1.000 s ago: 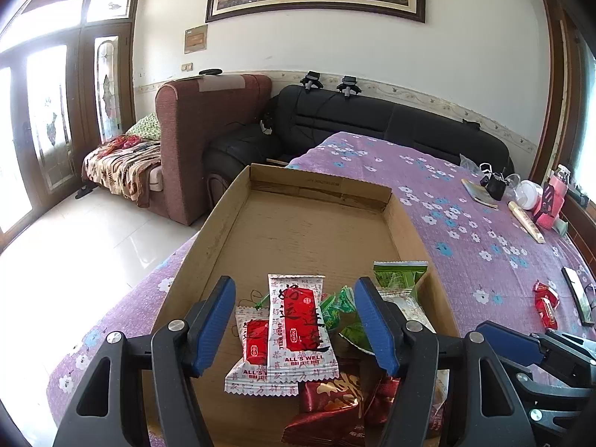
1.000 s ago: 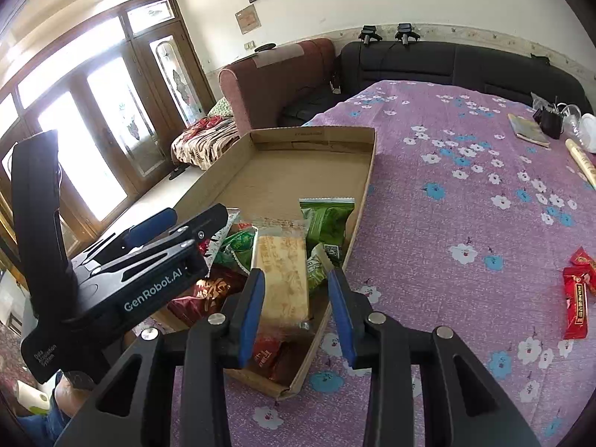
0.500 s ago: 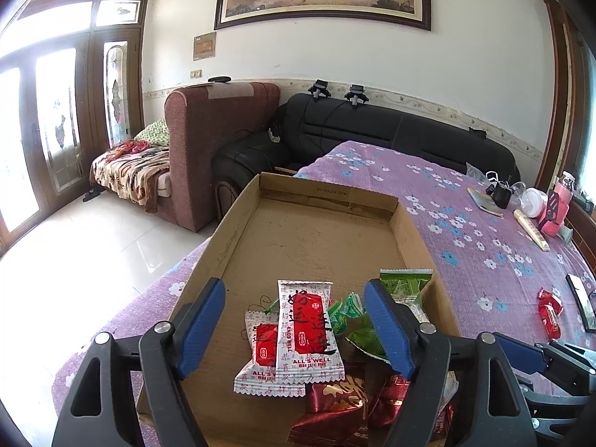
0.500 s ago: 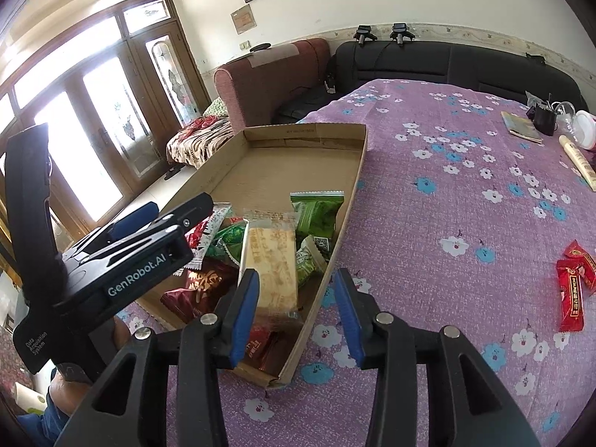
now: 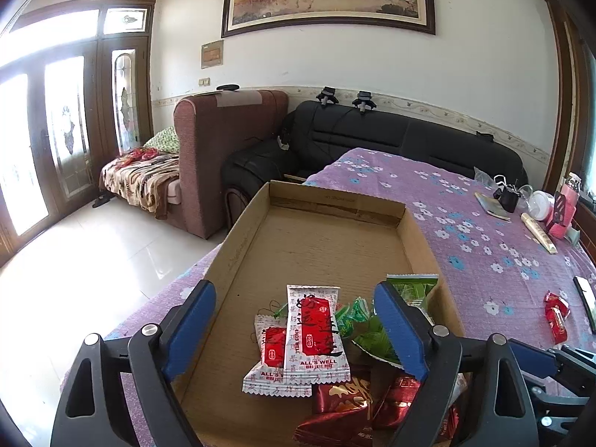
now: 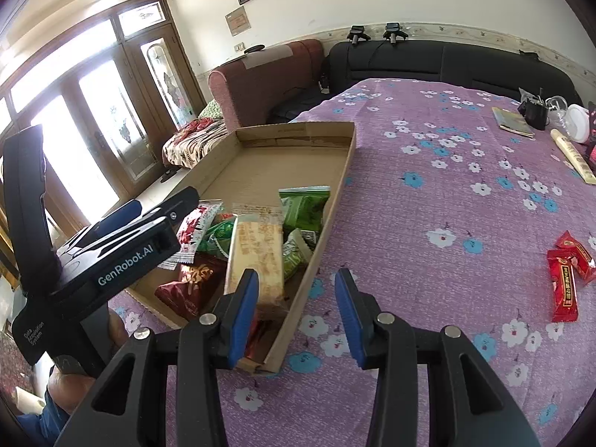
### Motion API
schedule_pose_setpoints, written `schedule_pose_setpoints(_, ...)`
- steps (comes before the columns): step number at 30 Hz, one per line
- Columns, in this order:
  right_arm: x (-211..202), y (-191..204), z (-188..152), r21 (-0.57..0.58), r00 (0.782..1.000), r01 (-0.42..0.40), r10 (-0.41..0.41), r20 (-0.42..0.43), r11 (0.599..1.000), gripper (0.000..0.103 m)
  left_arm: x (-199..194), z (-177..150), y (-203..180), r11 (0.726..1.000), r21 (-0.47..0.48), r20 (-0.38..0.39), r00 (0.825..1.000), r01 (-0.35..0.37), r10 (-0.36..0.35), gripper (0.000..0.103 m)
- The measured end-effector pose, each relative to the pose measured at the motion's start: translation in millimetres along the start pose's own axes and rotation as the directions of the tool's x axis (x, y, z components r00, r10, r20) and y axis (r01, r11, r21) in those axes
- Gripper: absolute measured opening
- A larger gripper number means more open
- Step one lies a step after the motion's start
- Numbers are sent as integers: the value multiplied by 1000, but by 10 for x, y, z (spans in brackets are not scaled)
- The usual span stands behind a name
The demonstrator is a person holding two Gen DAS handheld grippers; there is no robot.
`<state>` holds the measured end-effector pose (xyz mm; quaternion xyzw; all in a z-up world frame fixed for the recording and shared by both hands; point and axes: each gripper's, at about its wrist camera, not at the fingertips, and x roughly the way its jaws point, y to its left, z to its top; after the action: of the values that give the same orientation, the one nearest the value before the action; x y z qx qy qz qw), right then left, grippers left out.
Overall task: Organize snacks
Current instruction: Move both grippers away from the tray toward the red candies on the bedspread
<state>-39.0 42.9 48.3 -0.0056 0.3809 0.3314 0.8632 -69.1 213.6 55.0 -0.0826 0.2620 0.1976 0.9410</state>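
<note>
A shallow cardboard box (image 5: 242,246) lies on the purple flowered table. Its near end holds white-and-red snack packets (image 5: 314,331), green packets (image 5: 409,288) and dark red packets (image 5: 342,402). My left gripper (image 5: 294,331) is open and empty, hovering above these packets. In the right wrist view the box (image 6: 335,193) holds a long beige cracker pack (image 6: 257,249) on top of the pile. My right gripper (image 6: 296,313) is open and empty, over the box's right wall near its front corner. Red snack packets (image 6: 564,275) lie loose on the cloth at right.
The left gripper's body (image 6: 111,257) stands left of the box in the right wrist view. A booklet (image 6: 512,123), a black item, a white round container and a long beige stick (image 6: 570,156) sit at the far right. Sofas stand behind the table.
My right gripper has opened wider and pulled back to the right, off the beige cracker pack, which now rests in the box. My left gripper has drawn back slightly.
</note>
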Motion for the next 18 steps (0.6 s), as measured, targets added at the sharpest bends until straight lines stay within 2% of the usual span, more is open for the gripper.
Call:
schedule_pose_setpoints(3,-55,-73,-4,7,1000,7,-7,5,1000,42,-4,-1,-6,1000,2,2,1000,-12,12,91)
schedule_pose_setpoints(7,-232,-368,31,56,999,23,-24,22,998,42,-20,-3,-25,1000,10,-6,1000,-18,18,91)
schedule_pose_setpoints(13,-609,-1138,147,172,983,151,-167,78,973,42,-131,52,-142,999,11,-29,999,40,-40,91)
schedule_pose_setpoints(18,-769,-1882,191,265,948,289,-314,55,920,41,-364,155,-473,991,75,-20,994,108,-107,91)
